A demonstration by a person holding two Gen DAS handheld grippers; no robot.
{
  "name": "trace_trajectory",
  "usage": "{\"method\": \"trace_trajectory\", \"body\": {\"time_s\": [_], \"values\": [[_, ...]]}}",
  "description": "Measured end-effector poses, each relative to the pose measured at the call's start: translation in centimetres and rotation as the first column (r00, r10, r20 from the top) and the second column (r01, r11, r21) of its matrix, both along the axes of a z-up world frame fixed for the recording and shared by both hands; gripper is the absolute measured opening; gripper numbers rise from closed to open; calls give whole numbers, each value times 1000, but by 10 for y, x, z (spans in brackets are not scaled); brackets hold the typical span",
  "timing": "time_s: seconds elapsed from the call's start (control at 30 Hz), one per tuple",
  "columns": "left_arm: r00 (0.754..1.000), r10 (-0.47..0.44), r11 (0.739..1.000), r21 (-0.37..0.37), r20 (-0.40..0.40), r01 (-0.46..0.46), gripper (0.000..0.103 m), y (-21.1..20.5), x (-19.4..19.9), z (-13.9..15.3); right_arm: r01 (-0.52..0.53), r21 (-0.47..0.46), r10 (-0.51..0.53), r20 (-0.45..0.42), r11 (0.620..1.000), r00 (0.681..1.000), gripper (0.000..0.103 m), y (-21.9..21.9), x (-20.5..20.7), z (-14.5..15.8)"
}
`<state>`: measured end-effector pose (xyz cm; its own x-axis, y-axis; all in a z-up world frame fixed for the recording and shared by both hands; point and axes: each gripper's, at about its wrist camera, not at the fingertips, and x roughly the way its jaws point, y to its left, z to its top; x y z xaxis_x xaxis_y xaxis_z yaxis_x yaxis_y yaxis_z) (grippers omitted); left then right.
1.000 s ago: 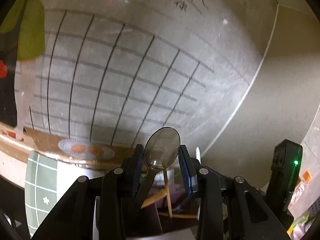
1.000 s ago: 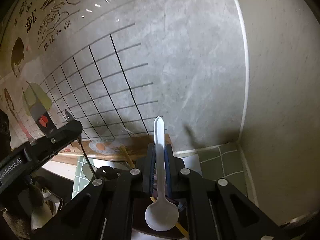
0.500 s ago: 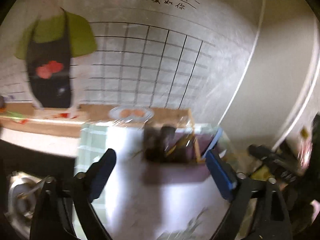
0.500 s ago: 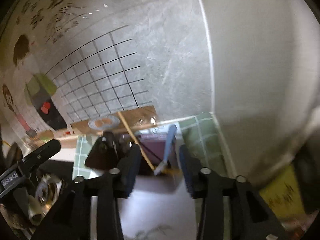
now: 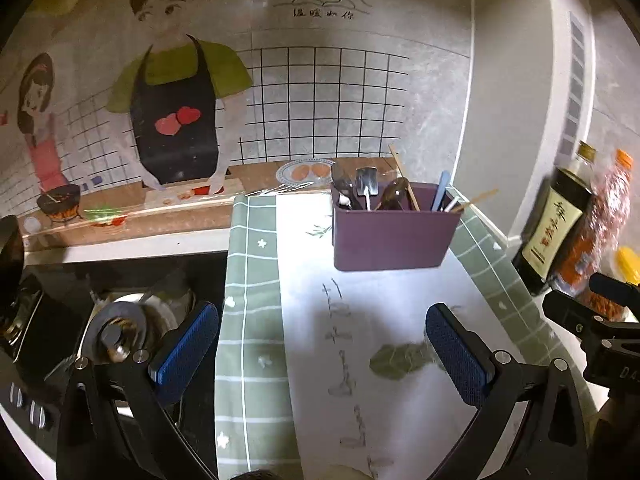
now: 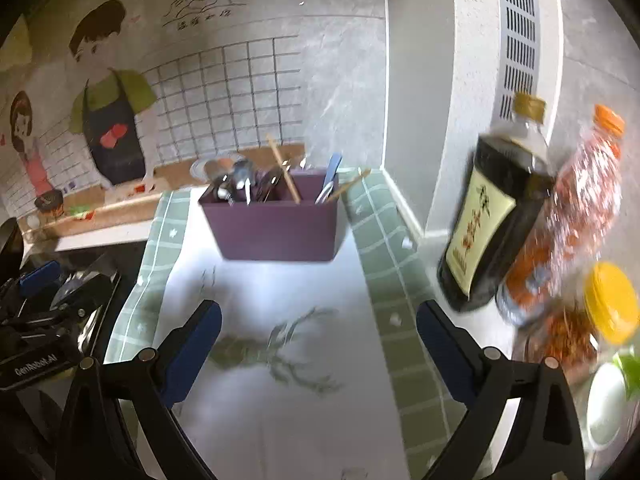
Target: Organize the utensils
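A purple utensil holder [image 5: 394, 230] stands at the far end of the white and green mat [image 5: 348, 344]. It also shows in the right wrist view [image 6: 276, 220]. Several spoons [image 5: 362, 188], wooden chopsticks [image 5: 404, 178] and a blue-handled utensil [image 5: 441, 191] stick out of it. My left gripper [image 5: 320, 356] is open and empty, well back from the holder. My right gripper [image 6: 318, 348] is open and empty, also well back over the mat [image 6: 280, 320].
A dark soy sauce bottle [image 6: 496, 208], an orange-capped bottle [image 6: 568, 216] and a yellow-lidded jar [image 6: 600, 320] stand at the right by the wall. A stove with a metal pot [image 5: 120, 332] lies left of the mat. The illustrated wall [image 5: 180, 80] is behind.
Both grippers let go of their spoons into the purple holder, opened wide, and pulled back from it. The holder now sits farther away in both views.
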<state>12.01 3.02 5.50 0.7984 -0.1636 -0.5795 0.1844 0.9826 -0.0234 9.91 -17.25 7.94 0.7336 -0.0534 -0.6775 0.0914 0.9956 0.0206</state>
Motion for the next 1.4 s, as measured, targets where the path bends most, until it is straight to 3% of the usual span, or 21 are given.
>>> {"method": "trace_trajectory", "body": {"time_s": [0.13,0.27,0.43,0.63,1.4], "values": [[1000,15,1000,26,7,-15,103,-7,-21,-6,2,-71,2,59,997,998,101,6,-23,-5],[998,53,999,8,-33,-53,103,-14,-30,-8,-27,-108,33,51,994,998,101,3,-27,-11],[990,137,990,32,39,-138,103,-23,-47,-1,-60,-96,68,82,994,994,101,-11,-34,-8],[987,152,987,36,43,-153,103,-33,-52,5,-95,-97,104,86,991,991,101,-20,-32,-5],[991,131,991,31,24,-132,103,-36,-59,6,-80,-73,87,97,994,991,101,-21,-37,-1]]}}
